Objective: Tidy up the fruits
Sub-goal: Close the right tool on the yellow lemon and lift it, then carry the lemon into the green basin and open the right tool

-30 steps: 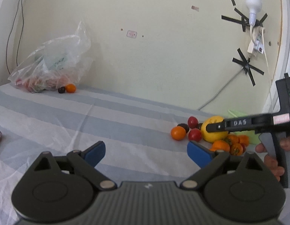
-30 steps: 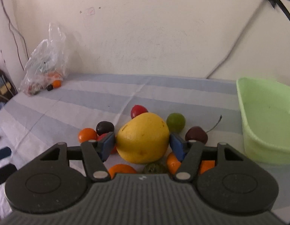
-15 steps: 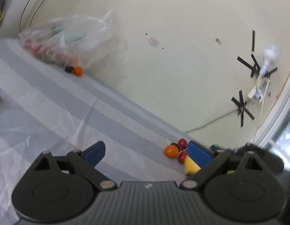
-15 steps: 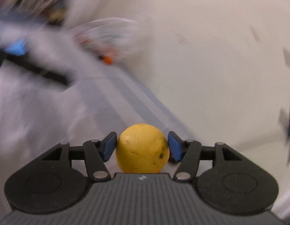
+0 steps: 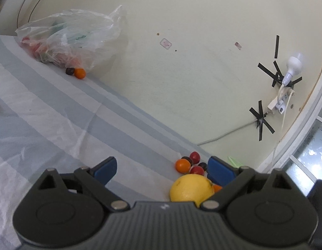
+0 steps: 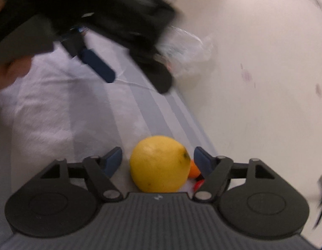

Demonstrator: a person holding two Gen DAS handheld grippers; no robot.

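Watching right gripper [image 6: 157,162]: I see its jaws have just been opening, blue pads standing clear of the yellow fruit [image 6: 159,164] on both sides, so it's released.
Yellow fruit: sitting between my right jaws on the striped cloth [image 5: 56,125]; from the left camera it lies low, just beside the small fruit pile [image 5: 191,164].
Small fruit pile: an orange one, red ones and dark ones bunched together near the wall; one orange piece [image 6: 194,170] peeks out right behind the yellow fruit.
Left gripper [image 5: 162,169]: jaws spread wide, nothing between the pads; I see it blurred across the top of the right camera.
Plastic bag [image 5: 67,37]: far end of the cloth against the wall, with an orange fruit [image 5: 80,73] and a dark fruit [image 5: 69,71] touching just outside it.
Green tub: only a sliver shows, I can't tell more.
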